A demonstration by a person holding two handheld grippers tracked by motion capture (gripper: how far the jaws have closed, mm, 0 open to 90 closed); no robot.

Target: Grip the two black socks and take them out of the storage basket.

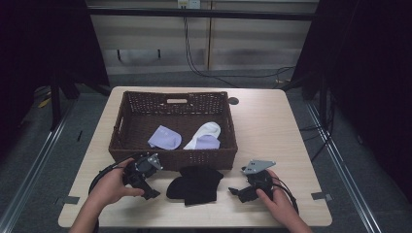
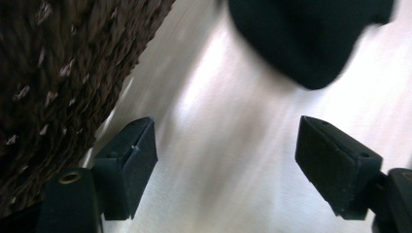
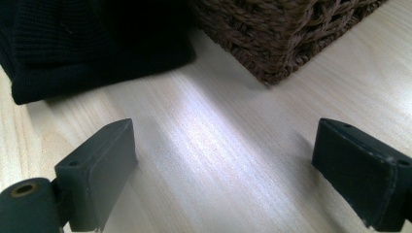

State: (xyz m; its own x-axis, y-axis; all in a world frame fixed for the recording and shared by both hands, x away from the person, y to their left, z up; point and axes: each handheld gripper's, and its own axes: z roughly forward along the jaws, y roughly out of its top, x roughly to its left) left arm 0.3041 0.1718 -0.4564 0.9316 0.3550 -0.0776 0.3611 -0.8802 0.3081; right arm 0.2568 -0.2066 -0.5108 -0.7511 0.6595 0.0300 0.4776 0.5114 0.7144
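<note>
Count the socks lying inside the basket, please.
2. A light purple sock lies at the left of the basket, and a white and purple sock lies at the right. More could be folded underneath them.

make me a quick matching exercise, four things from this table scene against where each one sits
Things:
1. black knitted sock
2. lilac folded sock
3. white and lilac sock
4. left gripper

Places:
A. inside the dark brown woven wicker basket, on its left half
B. on the pale wooden table, in front of the basket, between the two grippers
C. near the basket's front left corner, fingers open over bare table
D. inside the basket, on its right half

Pairs: 1-B, 2-A, 3-D, 4-C
</note>
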